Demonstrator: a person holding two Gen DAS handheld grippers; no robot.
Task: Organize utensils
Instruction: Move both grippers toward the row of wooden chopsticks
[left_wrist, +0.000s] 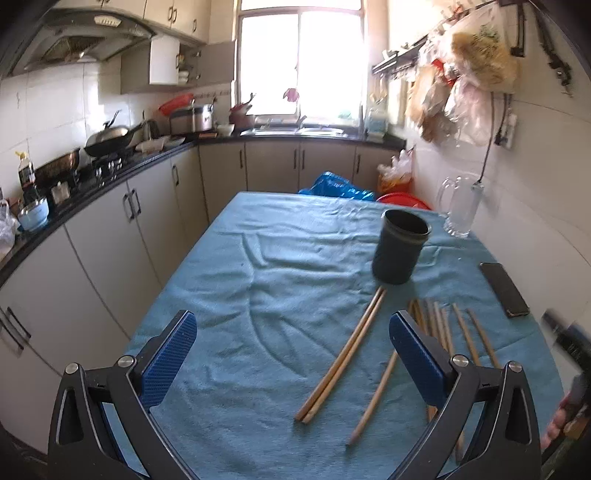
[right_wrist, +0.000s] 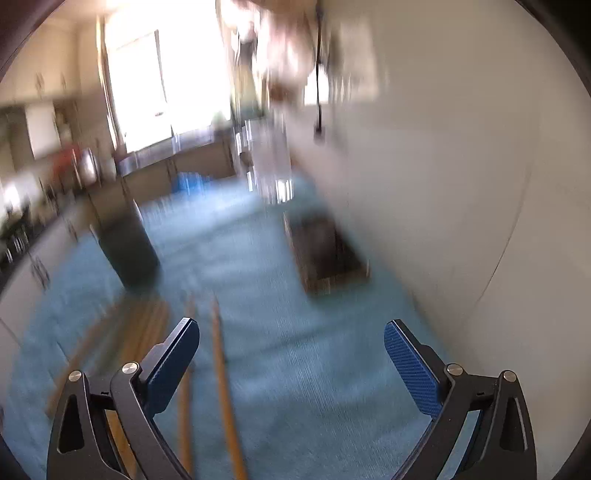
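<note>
Nothing's sorted yet: your tall dark cylindrical holder (left_wrist: 400, 251) looks empty, and every wooden chopstick (left_wrist: 341, 354) lies loose on the blue cloth (left_wrist: 240, 295) just in front of it. Left gripper (left_wrist: 293, 354) and right gripper (right_wrist: 291, 365) are both spread wide, holding nothing.

Table (left_wrist: 229, 236) draped in a wrinkled blue cloth (left_wrist: 266, 332). On the cloth: dark cylindrical holder (left_wrist: 399, 251), upright, toward the far right; wooden chopsticks (left_wrist: 340, 358) scattered just in front of it, two lying side by side, others fanned out to the right; black phone (left_wrist: 504, 290) flat near the right edge; clear glass mug (left_wrist: 460, 212) at the far right corner. Right wrist view heavily blurred.
</note>
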